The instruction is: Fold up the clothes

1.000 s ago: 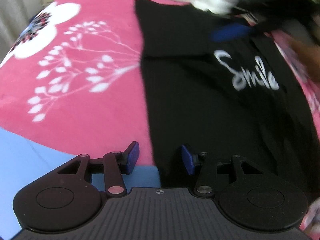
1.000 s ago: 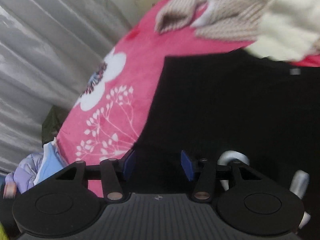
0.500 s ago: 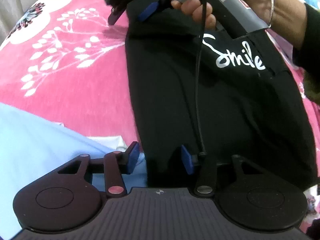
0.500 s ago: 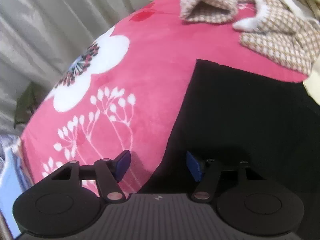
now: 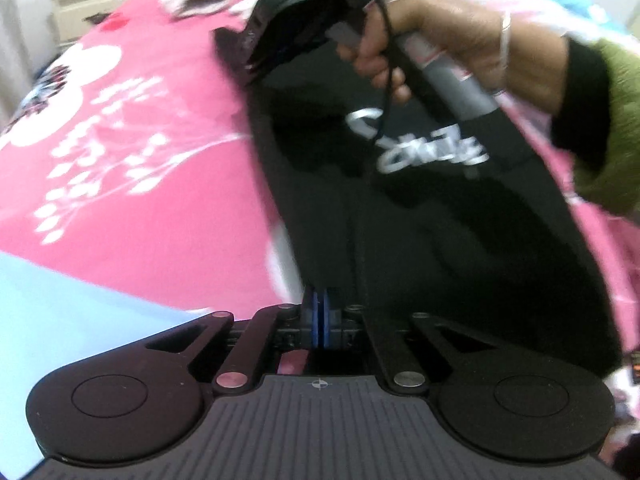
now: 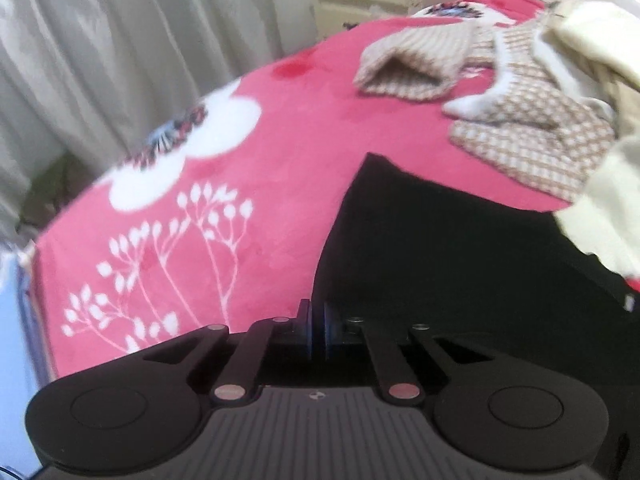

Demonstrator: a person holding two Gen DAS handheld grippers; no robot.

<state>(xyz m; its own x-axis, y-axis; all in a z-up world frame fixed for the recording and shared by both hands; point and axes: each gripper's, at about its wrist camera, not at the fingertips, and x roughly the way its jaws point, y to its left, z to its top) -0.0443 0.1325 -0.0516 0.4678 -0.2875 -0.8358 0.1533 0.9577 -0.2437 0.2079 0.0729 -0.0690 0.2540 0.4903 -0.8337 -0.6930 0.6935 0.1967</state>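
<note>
1. A black T-shirt (image 5: 420,216) with white lettering lies flat on a pink floral blanket (image 5: 132,184).
2. The left gripper (image 5: 320,320) has just closed; its blue pads pinch the shirt's near left edge.
3. The right gripper (image 6: 318,332) has also just closed, clamped on the same edge farther up (the person's right hand (image 5: 424,44) shows in the left view).
4. A checked knit garment (image 6: 516,120) lies beyond the shirt.
</note>
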